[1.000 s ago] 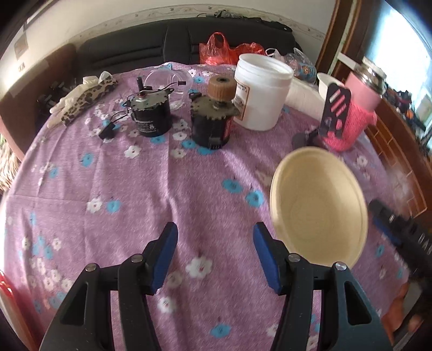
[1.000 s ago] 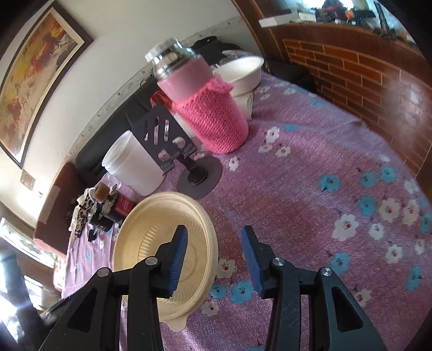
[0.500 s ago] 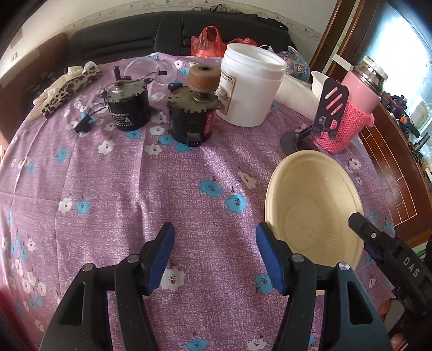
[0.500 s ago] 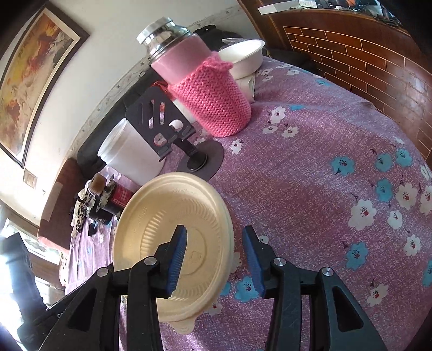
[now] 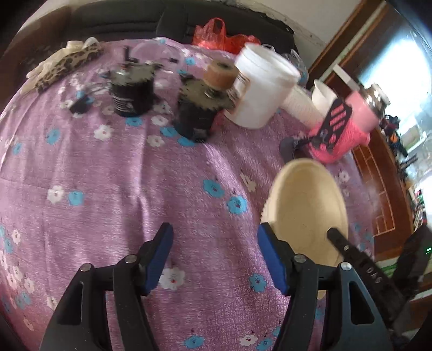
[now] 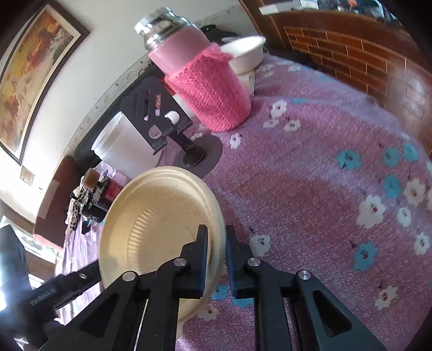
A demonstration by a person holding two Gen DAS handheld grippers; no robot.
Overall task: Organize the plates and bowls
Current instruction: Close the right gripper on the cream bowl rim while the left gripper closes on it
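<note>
Beyond the tilted cream plate (image 6: 159, 224) stand a phone stand (image 6: 159, 121), pink flask (image 6: 205, 89) and white tub (image 5: 262, 89) on the bench (image 5: 135, 183). The right claw (image 6: 217, 259), spread a second ago, now pinches the plate's rim; the left claw (image 5: 213, 256) stays spread, empty.

A home living room: a table under a purple flowered cloth (image 5: 108, 183) stands before a dark sofa (image 5: 113, 21), with a framed painting (image 6: 29, 62) on the wall, brick-patterned wood panelling (image 6: 351, 59), and a crochet-sleeved flask (image 6: 199, 78).
</note>
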